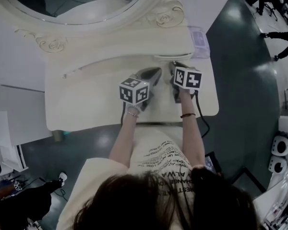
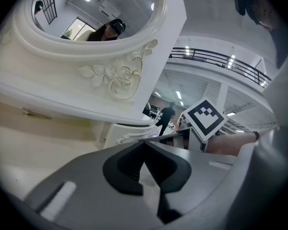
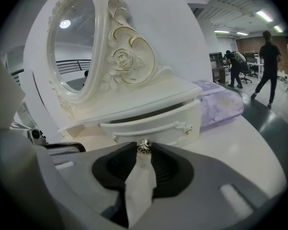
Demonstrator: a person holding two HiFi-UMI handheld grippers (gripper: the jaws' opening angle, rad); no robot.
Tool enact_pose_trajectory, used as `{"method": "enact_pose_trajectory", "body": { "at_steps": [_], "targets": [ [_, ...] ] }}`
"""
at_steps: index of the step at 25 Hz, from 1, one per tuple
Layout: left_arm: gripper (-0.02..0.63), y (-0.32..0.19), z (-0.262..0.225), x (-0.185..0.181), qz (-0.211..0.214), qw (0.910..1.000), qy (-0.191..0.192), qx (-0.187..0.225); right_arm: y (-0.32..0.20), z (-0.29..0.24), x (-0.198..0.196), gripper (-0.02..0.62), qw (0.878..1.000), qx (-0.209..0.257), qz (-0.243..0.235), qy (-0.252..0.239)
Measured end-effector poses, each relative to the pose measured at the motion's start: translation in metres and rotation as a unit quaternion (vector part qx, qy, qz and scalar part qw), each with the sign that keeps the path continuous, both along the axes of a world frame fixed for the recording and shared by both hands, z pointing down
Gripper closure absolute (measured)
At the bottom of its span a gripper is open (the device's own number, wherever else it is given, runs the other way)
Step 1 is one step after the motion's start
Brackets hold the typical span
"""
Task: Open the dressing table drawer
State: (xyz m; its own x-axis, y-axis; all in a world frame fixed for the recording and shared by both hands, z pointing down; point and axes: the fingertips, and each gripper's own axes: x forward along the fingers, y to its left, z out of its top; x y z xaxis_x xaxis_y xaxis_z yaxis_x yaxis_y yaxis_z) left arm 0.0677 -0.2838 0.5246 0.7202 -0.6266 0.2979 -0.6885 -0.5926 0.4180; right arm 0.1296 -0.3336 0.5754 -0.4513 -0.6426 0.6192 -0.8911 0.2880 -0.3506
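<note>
The cream dressing table [image 1: 86,104] carries a small drawer [image 3: 153,123] under its mirror shelf. The drawer stands pulled out a little, with a dark gap above its front. Its metal knob [image 3: 144,146] sits between the tips of my right gripper [image 3: 144,148], whose jaws are shut on it. In the head view the right gripper [image 1: 175,67] reaches to the drawer [image 1: 175,59]. My left gripper [image 1: 156,72] hovers just left of it over the tabletop, holding nothing. In the left gripper view the left gripper's [image 2: 144,143] tips meet, shut.
An oval mirror [image 3: 72,56] in a carved rose frame rises behind the drawer. A purple tissue pack [image 3: 221,104] lies at the table's right end, next to the drawer. People walk about the dark floor beyond the table's right edge.
</note>
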Motion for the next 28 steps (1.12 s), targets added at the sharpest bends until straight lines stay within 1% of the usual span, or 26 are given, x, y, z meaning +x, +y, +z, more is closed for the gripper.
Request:
{"method": "enact_pose_trajectory", "body": {
  "at_steps": [28],
  "targets": [
    [0.607,0.017,0.002,0.009,0.006,1.0000,0.001,-0.002,0.017,0.001,0.002,0.495,1.000,-0.004,-0.005,-0.004]
  ]
}}
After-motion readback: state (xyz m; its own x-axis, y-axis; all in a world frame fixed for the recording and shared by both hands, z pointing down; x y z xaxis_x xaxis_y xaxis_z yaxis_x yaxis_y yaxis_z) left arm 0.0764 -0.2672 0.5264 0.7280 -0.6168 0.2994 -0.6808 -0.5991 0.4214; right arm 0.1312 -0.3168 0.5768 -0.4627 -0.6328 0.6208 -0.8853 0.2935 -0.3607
